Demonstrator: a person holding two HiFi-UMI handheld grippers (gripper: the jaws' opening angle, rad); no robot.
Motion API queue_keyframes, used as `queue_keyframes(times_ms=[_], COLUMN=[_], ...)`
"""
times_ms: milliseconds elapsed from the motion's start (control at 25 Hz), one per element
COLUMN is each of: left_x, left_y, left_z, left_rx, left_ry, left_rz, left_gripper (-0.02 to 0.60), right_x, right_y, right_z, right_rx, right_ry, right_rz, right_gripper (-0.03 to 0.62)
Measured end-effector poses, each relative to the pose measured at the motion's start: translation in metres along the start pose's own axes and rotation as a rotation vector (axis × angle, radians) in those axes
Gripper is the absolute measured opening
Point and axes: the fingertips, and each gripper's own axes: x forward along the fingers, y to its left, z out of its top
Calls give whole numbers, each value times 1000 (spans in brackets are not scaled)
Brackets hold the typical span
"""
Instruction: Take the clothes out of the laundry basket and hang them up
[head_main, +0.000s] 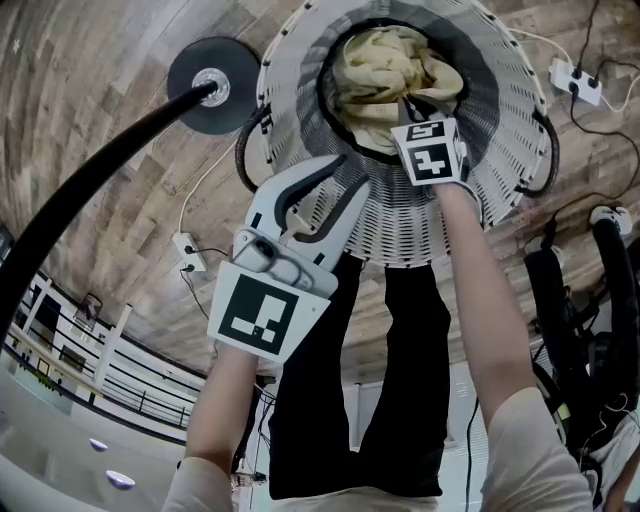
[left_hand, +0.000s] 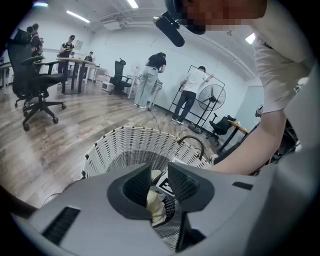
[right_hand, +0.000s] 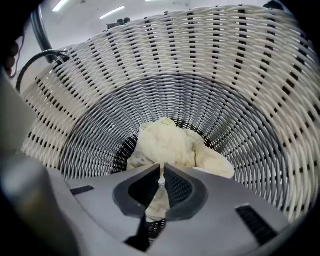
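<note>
My right gripper (right_hand: 161, 175) pinches the yellow cloth (right_hand: 167, 142) in the basket (head_main: 290, 85). My left gripper (head_main: 338, 188) waits, jaws apart. Next I should lift the cloth out.

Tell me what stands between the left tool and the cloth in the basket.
Only the right tool, shut on the cream cloth deep in the basket: its marker cube sits partly in the left tool's line. Nothing else visible blocks it.
</note>
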Motion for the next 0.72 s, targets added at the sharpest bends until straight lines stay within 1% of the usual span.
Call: queue_keyframes(times_ms=[120,240,400,720], left_x=[-4,-6,-9,-23], left_y=[-3,-8,-19,-36], left_z=[6,9,17,34], left_rx=[0,-4,8,-5], left_ry=[-7,-5,-11,-30], left_rz=[5,8,7,27], left_gripper=[109,109,109,109], right_x=[-13,-29,-57,-116], right_y=[3,9,15,12], right_z=[7,15,26,45], right_rx=[17,44,74,121], right_ry=[-13,-24,-46,-108], right_rz=[18,60,95,116], right_gripper=[28,26,26,25])
